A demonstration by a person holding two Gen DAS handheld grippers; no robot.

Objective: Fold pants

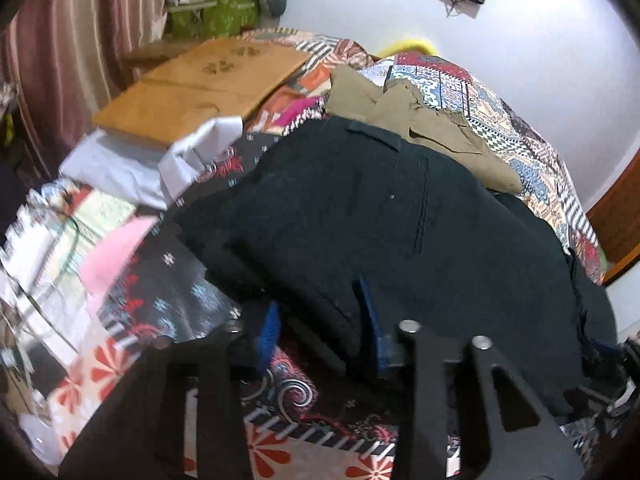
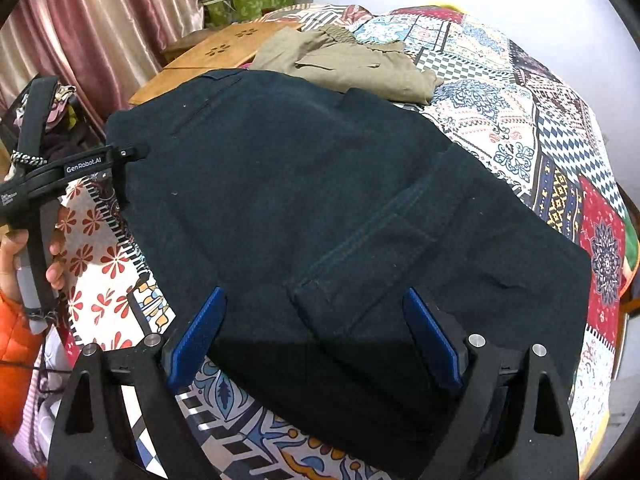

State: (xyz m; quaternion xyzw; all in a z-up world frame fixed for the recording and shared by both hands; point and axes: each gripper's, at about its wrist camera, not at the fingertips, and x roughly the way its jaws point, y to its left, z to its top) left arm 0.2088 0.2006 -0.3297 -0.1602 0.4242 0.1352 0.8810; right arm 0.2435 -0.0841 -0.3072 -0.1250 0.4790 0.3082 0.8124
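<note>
Dark navy pants lie folded on the patchwork bedspread, and they also show in the left wrist view. My right gripper is open, its blue fingers on either side of the pants' near edge. My left gripper is open, its blue fingers straddling a fold at the pants' left edge. It also shows in the right wrist view, at the pants' left side, held by a hand.
Folded khaki pants lie behind the navy ones. A wooden board and white cloth sit at the left. A pink curtain and a cluttered green box stand behind the bed. The white wall is beyond.
</note>
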